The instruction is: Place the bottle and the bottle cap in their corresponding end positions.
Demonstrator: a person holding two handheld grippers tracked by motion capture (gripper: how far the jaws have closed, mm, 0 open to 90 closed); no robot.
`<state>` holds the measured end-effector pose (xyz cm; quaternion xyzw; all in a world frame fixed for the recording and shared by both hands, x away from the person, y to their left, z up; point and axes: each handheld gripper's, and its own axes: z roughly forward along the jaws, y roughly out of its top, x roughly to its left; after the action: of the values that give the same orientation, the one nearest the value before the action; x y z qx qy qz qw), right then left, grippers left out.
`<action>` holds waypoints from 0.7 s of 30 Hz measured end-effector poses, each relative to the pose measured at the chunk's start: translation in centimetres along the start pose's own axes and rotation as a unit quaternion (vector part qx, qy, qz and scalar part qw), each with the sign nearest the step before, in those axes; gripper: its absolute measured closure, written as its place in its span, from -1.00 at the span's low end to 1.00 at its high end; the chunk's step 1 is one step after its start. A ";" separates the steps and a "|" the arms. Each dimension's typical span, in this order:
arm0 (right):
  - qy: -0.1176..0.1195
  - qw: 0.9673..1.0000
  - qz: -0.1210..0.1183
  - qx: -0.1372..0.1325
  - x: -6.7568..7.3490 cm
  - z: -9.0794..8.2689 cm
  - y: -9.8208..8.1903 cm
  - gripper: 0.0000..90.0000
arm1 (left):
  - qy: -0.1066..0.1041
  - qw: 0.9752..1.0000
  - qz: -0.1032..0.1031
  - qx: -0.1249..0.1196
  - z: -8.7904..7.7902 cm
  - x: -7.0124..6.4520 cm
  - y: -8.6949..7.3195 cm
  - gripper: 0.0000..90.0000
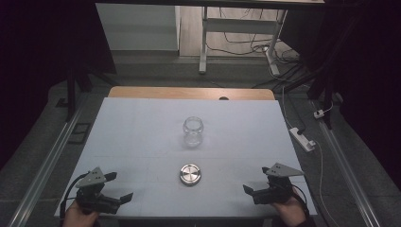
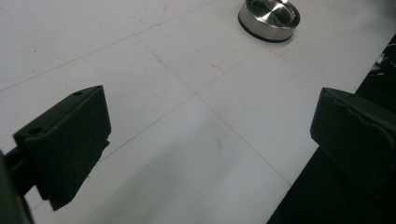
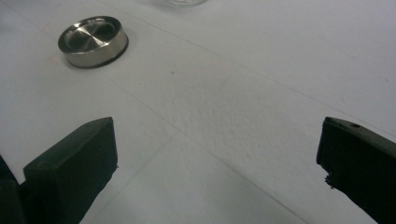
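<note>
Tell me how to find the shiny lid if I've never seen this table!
Look at the white table. In its middle stands a clear glass jar, and just in front of it, nearer the person, lies the lid. It is the one flat, round, silver metal thing, between the two black grippers.

No readable text, label, brand, number or sign appears on anything here.

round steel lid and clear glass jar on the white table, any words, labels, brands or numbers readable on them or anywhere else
No readable text anywhere.
Round brushed-steel lid: bare metal, no print or engraving to be seen.
Clear glass jar: no label; too small to tell any embossing.
White table sheet: only faint pencil-like lines and small red marks, no letters.
Left gripper and right gripper: plain black jaws, no markings.
</note>
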<state>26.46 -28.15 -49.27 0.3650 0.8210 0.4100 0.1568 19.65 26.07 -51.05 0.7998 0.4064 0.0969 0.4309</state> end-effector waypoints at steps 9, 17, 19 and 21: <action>-0.018 1.000 0.023 0.003 -0.9 -1.6 -1.5 -1.00 | 0.017 1.000 -0.011 0.003 -0.8 0.2 -1.0 -1.00; -0.026 0.999 0.039 0.000 -1.2 -2.6 -2.2 -1.00 | 0.033 0.999 -0.021 0.008 -1.3 0.3 -1.9 -1.00; -0.026 0.999 0.041 0.001 -1.2 -2.8 -2.3 -1.00 | 0.036 0.999 -0.026 0.009 -1.4 0.3 -2.1 -1.00; -0.026 0.999 0.044 0.002 -1.2 -3.0 -2.4 -1.00 | 0.040 0.999 -0.028 0.011 -1.6 0.4 -2.3 -1.00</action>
<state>24.47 -31.69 -49.39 0.4116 0.8008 0.4048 0.1594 17.81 28.00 -51.95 0.7885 0.4464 0.1120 0.4079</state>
